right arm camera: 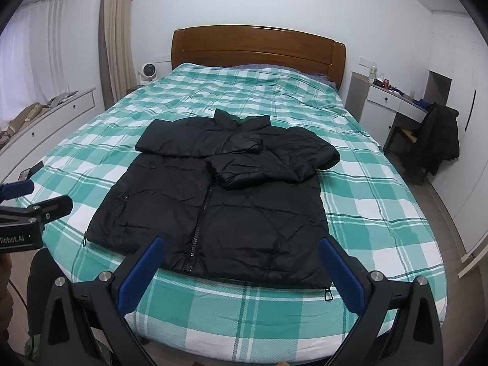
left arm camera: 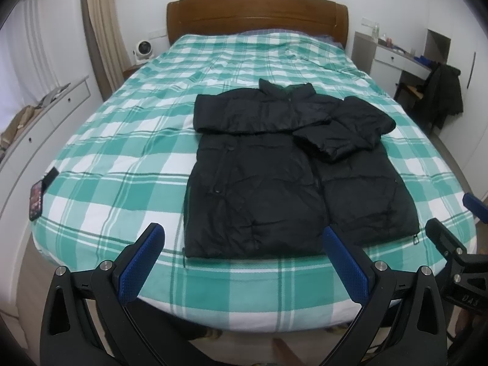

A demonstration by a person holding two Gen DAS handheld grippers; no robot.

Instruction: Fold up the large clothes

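Observation:
A black puffer jacket lies flat, front up, on the green and white checked bed, collar toward the headboard. Both sleeves are folded across its chest. It also shows in the right wrist view. My left gripper is open and empty, held above the bed's foot edge just short of the jacket's hem. My right gripper is open and empty, also near the hem. Each gripper shows at the edge of the other's view: the right one, the left one.
A phone lies at the bed's left edge. A wooden headboard stands at the far end. A white cabinet runs along the left. A desk with a chair draped in dark clothes stands at the right.

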